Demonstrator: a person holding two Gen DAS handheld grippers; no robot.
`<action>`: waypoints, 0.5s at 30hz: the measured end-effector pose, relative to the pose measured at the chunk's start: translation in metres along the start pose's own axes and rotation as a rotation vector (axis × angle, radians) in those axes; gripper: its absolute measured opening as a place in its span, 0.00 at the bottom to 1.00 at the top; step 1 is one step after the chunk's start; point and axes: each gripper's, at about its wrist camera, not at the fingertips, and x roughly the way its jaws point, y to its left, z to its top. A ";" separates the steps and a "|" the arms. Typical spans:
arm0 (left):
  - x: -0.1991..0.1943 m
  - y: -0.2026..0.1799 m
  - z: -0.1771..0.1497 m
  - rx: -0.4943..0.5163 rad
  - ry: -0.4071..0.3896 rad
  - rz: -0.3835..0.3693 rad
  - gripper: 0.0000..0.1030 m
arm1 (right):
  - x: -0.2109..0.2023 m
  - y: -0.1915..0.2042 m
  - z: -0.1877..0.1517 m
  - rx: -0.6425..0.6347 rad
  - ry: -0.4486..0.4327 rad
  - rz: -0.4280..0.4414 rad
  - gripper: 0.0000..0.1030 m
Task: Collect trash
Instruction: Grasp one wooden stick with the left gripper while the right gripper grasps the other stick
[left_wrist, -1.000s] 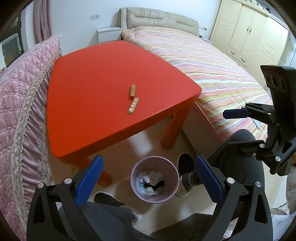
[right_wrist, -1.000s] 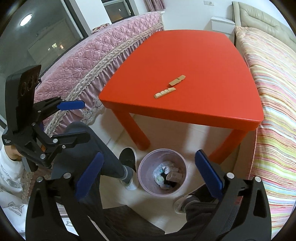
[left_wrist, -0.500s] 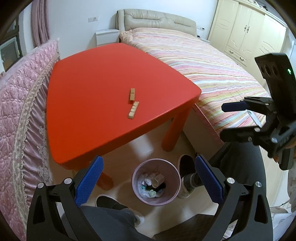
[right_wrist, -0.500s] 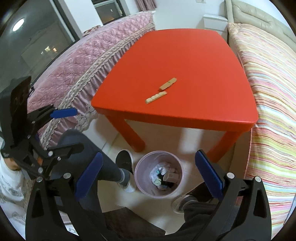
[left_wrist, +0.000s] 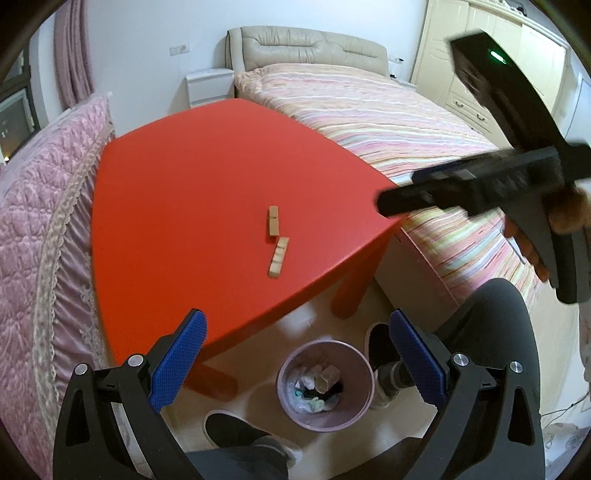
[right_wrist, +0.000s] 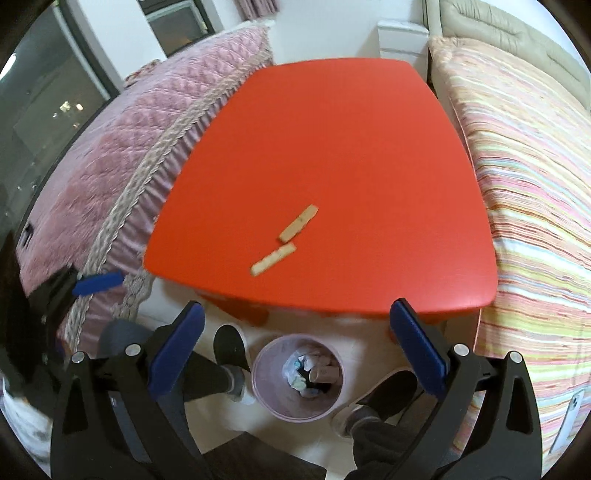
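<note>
Two small wooden blocks lie end to end near the front of a red table (left_wrist: 177, 206): one farther (left_wrist: 273, 220) and one nearer (left_wrist: 279, 257). They also show in the right wrist view (right_wrist: 298, 223) (right_wrist: 273, 258). A pink trash bin (left_wrist: 325, 384) with trash inside stands on the floor below the table edge; it also shows in the right wrist view (right_wrist: 297, 376). My left gripper (left_wrist: 295, 362) is open and empty above the bin. My right gripper (right_wrist: 295, 358) is open and empty, held high at the right of the left wrist view (left_wrist: 480, 181).
A pink quilted sofa (left_wrist: 40, 206) borders the table's left side. A striped bed (left_wrist: 391, 122) borders its right side. The person's legs and feet (left_wrist: 384, 354) flank the bin. A white nightstand (left_wrist: 207, 86) stands at the back wall.
Both grippers have risen and moved forward towards the table. The right gripper has swung up and in, blurred, over the table's right corner. The blocks have not moved.
</note>
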 end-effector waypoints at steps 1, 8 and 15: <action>0.003 0.001 0.003 0.004 0.003 0.000 0.92 | 0.004 -0.001 0.007 0.009 0.008 -0.001 0.96; 0.031 0.010 0.020 0.005 0.027 -0.015 0.92 | 0.059 -0.010 0.062 0.111 0.136 -0.080 0.96; 0.065 0.014 0.031 0.019 0.061 -0.035 0.92 | 0.120 -0.017 0.082 0.194 0.264 -0.123 0.96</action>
